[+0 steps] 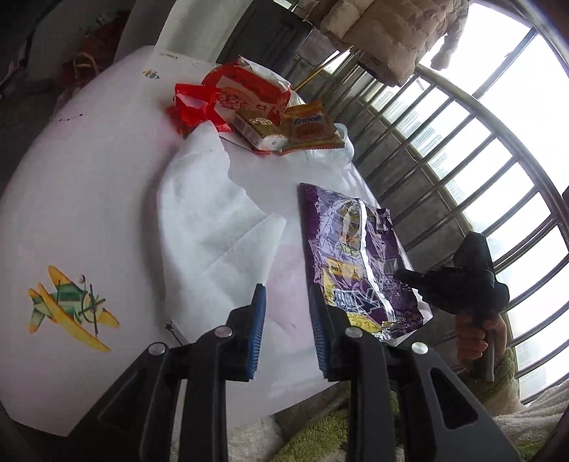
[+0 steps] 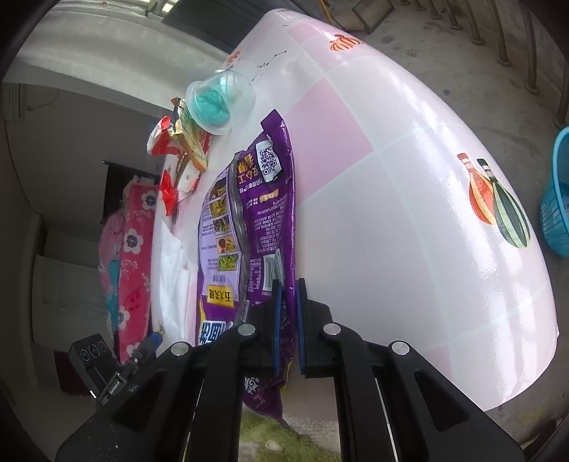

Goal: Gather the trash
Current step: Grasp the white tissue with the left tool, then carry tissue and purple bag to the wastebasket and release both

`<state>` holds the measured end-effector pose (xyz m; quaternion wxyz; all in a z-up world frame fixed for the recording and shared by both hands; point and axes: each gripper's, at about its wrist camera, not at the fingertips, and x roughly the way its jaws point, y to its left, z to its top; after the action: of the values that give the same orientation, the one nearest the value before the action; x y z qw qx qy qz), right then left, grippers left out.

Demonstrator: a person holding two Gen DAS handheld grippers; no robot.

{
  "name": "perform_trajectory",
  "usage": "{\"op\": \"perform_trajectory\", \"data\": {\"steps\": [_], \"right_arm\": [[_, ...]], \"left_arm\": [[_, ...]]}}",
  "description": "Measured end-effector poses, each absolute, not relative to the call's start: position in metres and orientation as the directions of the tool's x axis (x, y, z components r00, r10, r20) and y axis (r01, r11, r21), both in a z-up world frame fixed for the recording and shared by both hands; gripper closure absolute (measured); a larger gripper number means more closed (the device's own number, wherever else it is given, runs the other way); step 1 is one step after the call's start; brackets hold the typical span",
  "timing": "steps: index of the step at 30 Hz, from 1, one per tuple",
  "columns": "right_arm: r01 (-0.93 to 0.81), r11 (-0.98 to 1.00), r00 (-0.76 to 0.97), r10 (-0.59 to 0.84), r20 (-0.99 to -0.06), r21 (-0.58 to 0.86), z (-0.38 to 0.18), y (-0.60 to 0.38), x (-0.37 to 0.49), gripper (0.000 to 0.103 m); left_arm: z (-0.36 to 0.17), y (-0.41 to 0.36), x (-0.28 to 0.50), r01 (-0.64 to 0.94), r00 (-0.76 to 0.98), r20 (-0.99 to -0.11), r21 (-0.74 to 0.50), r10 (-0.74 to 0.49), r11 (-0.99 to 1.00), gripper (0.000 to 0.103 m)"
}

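The crinkled purple foil snack bag (image 2: 249, 220) lies flat at the near edge of the pink-and-white checked table (image 2: 409, 199), where its edge is pinched between the pads of the right gripper (image 2: 287, 320), evidently for lifting it clear. The left gripper (image 1: 288, 332) is held spread and empty above the table beside the bag, near the white paper tissue (image 1: 209, 220).

snack bag (image 2: 249, 213) on table (image 2: 409, 220), cup (image 2: 217, 103) behind

Place: home balcony room
Evidence: barred window (image 1: 462, 149), hanging quilted coat (image 1: 384, 32), floral bedding (image 2: 131, 256), sticker-decorated table (image 2: 409, 213), blue laundry basket (image 2: 556, 199)
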<state>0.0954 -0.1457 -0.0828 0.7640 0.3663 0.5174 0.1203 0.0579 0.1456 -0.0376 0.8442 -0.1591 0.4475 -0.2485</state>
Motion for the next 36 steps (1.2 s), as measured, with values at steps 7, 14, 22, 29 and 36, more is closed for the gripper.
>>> {"op": "perform_trajectory", "data": {"steps": [7, 14, 22, 29, 36], "right_arm": [[0.206, 0.67, 0.439, 0.588, -0.679, 0.714, -0.09, -0.145, 0.099, 0.087], [0.19, 0.648, 0.426, 0.622, -0.657, 0.737, -0.093, -0.141, 0.104, 0.078], [0.169, 0.695, 0.407, 0.597, -0.691, 0.699, -0.093, -0.136, 0.105, 0.094], [0.141, 0.679, 0.424, 0.616, -0.664, 0.721, -0.085, -0.137, 0.1, 0.102], [0.079, 0.679, 0.482, 0.615, -0.625, 0.729, -0.057, -0.148, 0.089, 0.103]], "left_arm": [[-0.049, 0.115, 0.085, 0.323, 0.518, -0.754, -0.264, -0.404, 0.909, 0.053], [-0.066, 0.112, 0.09, 0.318, 0.533, -0.791, -0.143, -0.301, 0.937, 0.053], [-0.066, 0.119, 0.091, 0.272, 0.559, -0.786, -0.129, -0.266, 0.954, 0.083], [-0.065, 0.132, 0.092, 0.238, 0.552, -0.779, -0.193, -0.296, 0.952, 0.103], [-0.035, 0.13, 0.08, 0.259, 0.602, -0.72, -0.232, -0.345, 0.938, 0.103]]}}
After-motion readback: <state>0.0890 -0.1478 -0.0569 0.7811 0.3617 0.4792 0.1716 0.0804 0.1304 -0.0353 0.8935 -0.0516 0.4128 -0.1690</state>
